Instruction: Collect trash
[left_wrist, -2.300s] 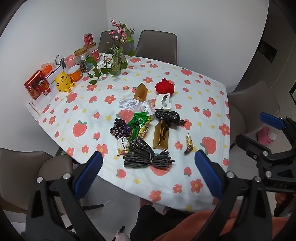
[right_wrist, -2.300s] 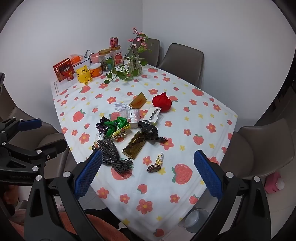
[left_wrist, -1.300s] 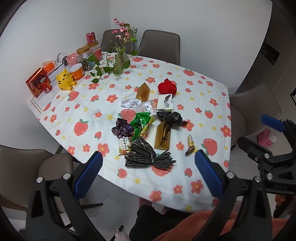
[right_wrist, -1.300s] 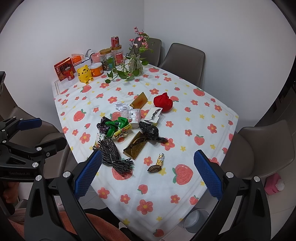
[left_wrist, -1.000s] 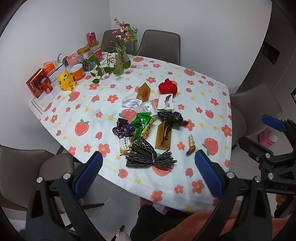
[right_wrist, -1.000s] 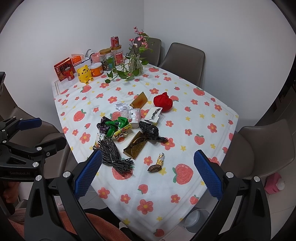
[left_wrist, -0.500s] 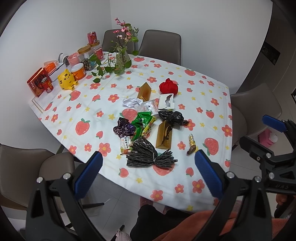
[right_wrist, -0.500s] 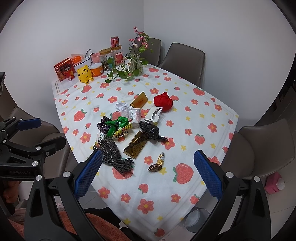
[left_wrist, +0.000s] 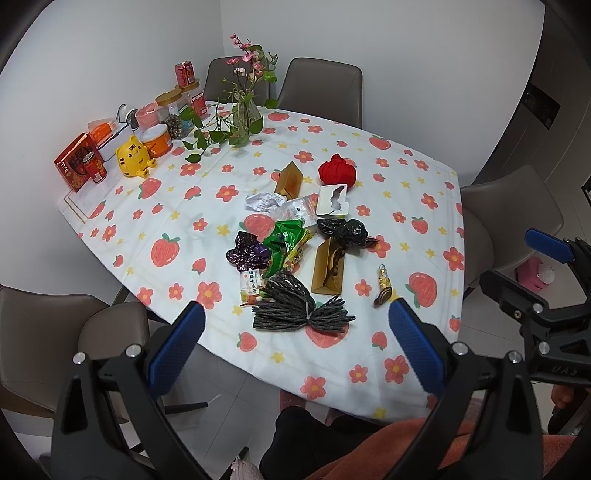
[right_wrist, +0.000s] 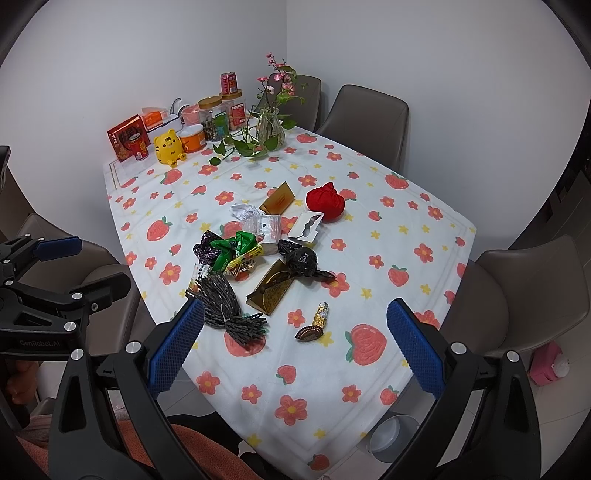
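Observation:
Trash lies clustered mid-table: a dark shredded bundle (left_wrist: 301, 308) (right_wrist: 231, 310), a green wrapper (left_wrist: 284, 238) (right_wrist: 234, 245), a purple wrapper (left_wrist: 247, 253), a black bag (left_wrist: 345, 230) (right_wrist: 301, 260), a gold box (left_wrist: 327, 269) (right_wrist: 271, 290), a gold candy wrapper (left_wrist: 384, 286) (right_wrist: 316, 323), crumpled paper (left_wrist: 264, 199) and a red cloth pouch (left_wrist: 337, 173) (right_wrist: 325, 203). My left gripper (left_wrist: 295, 349) hovers open above the table's near edge. My right gripper (right_wrist: 295, 347) is open too, equally far back. Neither touches anything.
The strawberry tablecloth (left_wrist: 424, 206) covers the table. A flower vase (left_wrist: 245, 109), jars, cans, a yellow tiger figure (left_wrist: 133, 157) and a red box (left_wrist: 75, 160) fill the far left corner. Grey chairs (right_wrist: 495, 299) surround the table. A bowl (right_wrist: 389, 441) sits on the floor.
Both views have crept slightly nearer and the scene has shifted a little. Nothing on the table has moved, and both grippers stay open.

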